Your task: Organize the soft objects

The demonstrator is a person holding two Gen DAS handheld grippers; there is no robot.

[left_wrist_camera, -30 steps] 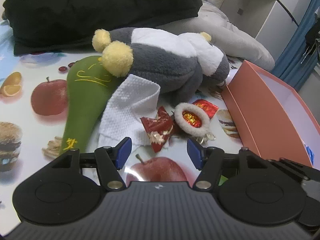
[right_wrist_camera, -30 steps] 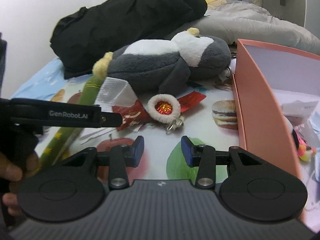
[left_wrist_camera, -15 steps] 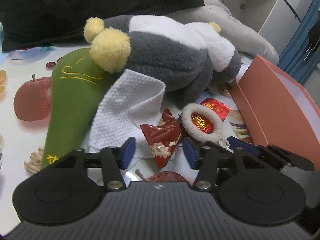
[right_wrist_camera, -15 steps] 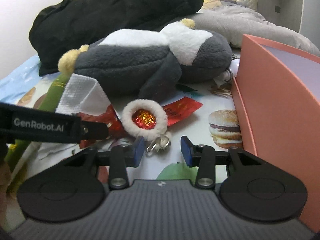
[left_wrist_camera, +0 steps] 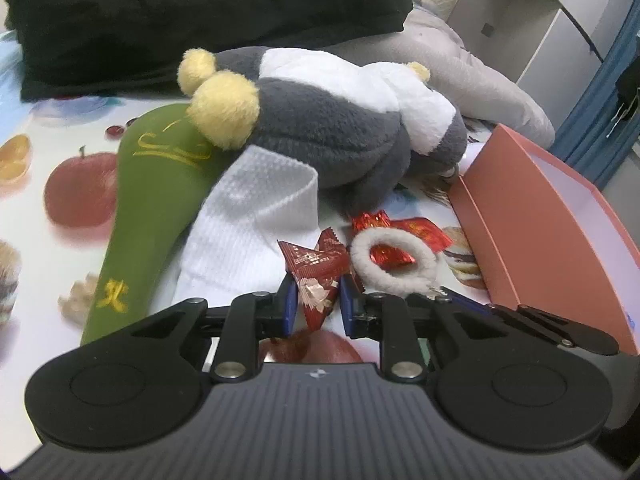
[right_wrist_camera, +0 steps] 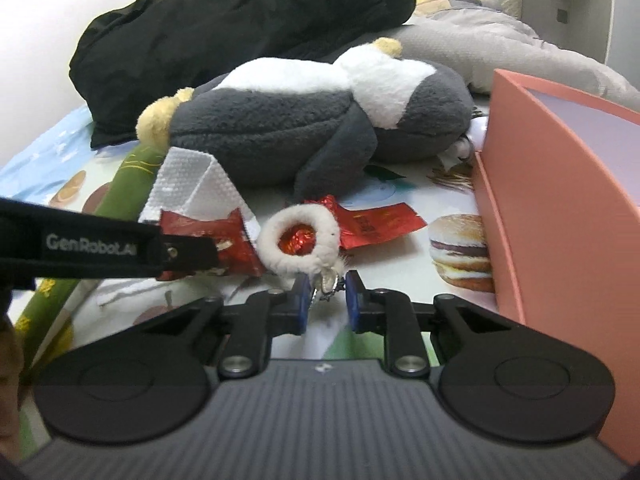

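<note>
While both sets of jaws are closing, the left gripper (left_wrist_camera: 316, 306) has the red candy wrapper (left_wrist_camera: 318, 276) between its pads, the right gripper (right_wrist_camera: 327, 305) the metal clasp (right_wrist_camera: 328, 282) of the fluffy white ring (right_wrist_camera: 299, 242). Both lie on the printed cloth (right_wrist_camera: 392, 276) beside the pink box (right_wrist_camera: 560, 208). Wrapper looks light, crinkly and slick, so pinch mid-body; ring is soft, clasp the stiffer hold.

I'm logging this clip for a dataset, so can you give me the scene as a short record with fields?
surface: tablecloth printed with food pictures
soft items: grey and white plush toy; green fabric piece; white cloth; fluffy white ring keychain
left hand-held gripper: jaws closing, red candy wrapper between the pads
right hand-held gripper: jaws closing, the keychain's metal clasp between them
container: pink box, open, to the right
behind: black garment
</note>
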